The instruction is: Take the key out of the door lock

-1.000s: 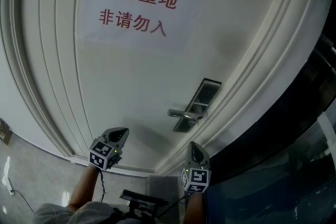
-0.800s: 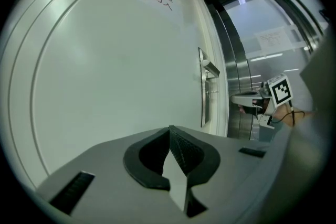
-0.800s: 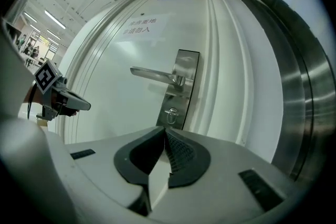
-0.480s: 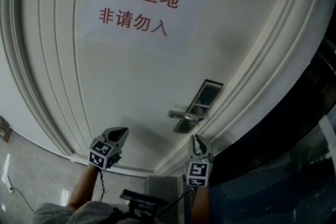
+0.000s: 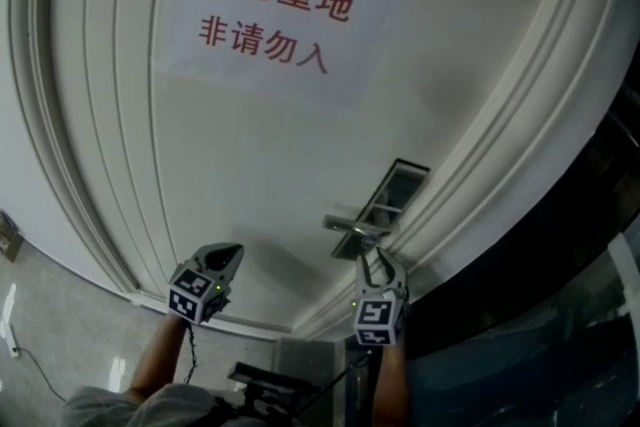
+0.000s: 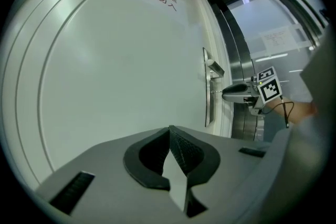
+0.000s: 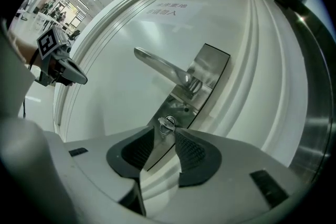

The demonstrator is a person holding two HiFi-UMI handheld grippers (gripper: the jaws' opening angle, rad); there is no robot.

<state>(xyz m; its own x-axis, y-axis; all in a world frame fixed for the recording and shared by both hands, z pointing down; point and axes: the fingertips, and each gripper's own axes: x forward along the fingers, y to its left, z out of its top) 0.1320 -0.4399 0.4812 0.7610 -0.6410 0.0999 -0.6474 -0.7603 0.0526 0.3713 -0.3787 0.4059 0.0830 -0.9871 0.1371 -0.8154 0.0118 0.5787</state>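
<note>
A steel lock plate [image 5: 392,200] with a lever handle [image 5: 350,225] sits on the white door [image 5: 250,155]. Below the handle a small key [image 7: 168,122] with a ring sticks out of the keyhole. My right gripper [image 7: 165,131] points at it and its jaws have just been opening. The key's head stands right at the tips, in line with the gap, and neither pad presses on it. In the head view the right gripper [image 5: 377,258] is just under the handle. My left gripper [image 5: 232,252] hangs back to the left, away from the lock. Its jaws [image 6: 170,131] are shut on nothing.
A paper sign [image 5: 275,20] with red characters is stuck high on the door. Ribbed white frame mouldings [image 5: 480,145] run beside the lock plate. A dark metal and glass panel [image 5: 560,265] borders the frame on the right. Pale floor tiles [image 5: 40,335] show at lower left.
The right gripper has rolled upright, moved up toward the lock plate, and gone from shut to open. The left gripper has stayed where it was.
</note>
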